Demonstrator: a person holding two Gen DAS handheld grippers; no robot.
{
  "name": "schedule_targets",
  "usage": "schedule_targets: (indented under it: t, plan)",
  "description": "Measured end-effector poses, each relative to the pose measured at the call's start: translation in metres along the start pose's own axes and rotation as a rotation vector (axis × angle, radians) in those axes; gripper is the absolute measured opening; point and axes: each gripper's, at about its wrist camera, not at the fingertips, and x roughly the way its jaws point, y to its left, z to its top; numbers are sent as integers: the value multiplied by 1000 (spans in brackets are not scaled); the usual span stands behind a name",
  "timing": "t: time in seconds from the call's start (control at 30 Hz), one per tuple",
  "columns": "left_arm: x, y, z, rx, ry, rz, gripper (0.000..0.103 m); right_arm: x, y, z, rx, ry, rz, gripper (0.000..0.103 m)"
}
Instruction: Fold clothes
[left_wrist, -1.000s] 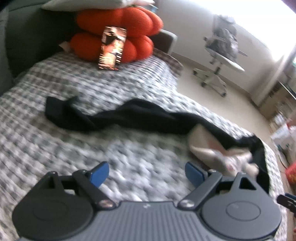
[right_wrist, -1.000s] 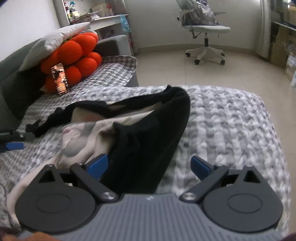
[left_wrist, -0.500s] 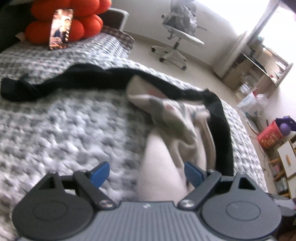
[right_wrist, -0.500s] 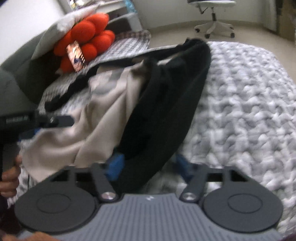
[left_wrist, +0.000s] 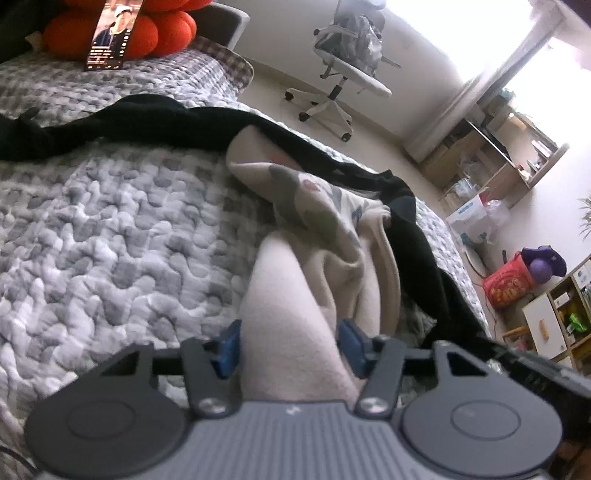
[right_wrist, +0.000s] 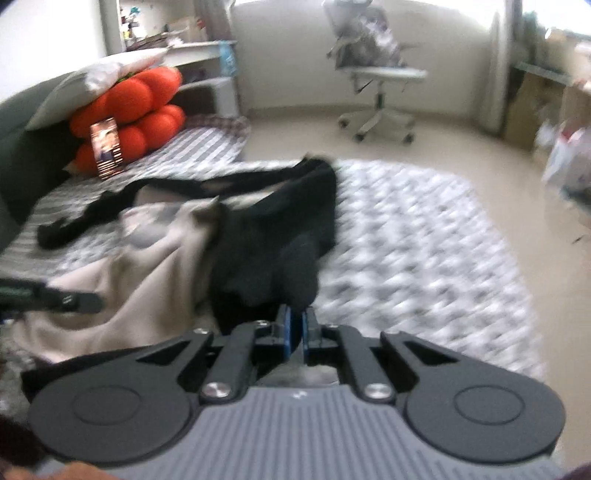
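Garments sprawl across the quilt (left_wrist: 110, 240): left gripper (left_wrist: 288, 345) closing around cream cloth (left_wrist: 295, 332), right gripper (right_wrist: 294, 328) pinching black cloth (right_wrist: 280, 258); orange cushions (right_wrist: 140, 110) at the far corner.

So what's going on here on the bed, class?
A person is starting to fold clothes on a grey-and-white quilted bedspread, with a handheld gripper in each hand. The left gripper is closing around a fold of the cream garment. The right gripper has shut on an edge of the black garment, which lies tangled with the cream one. Nothing is folded yet; both pieces are still crumpled.
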Motion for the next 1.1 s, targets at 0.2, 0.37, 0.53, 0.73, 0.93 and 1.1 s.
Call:
schedule_targets:
  t: [0.2,0.37,0.53,0.73,0.93,1.1]
  plan:
    - [-2,-4,-2,13,-5,-44,45,-7,-34,21,-4,-61,-129,5]
    - [-1,-6,-3,30,9,-47,44,-4,-57,35,-21,-80,-215,5]
    - [0,-8,-5,47,22,-49,44,10,-78,46,-21,-64,-269,5]
    - [-2,-9,-3,58,10,-41,50,14,-67,49,-29,-49,-198,16]
    - [-5,-4,12,87,-25,-2,70,23,-44,57,-96,-34,-162,55]
    - [-6,8,31,103,-53,56,74,27,-27,60,-112,-42,-83,60]
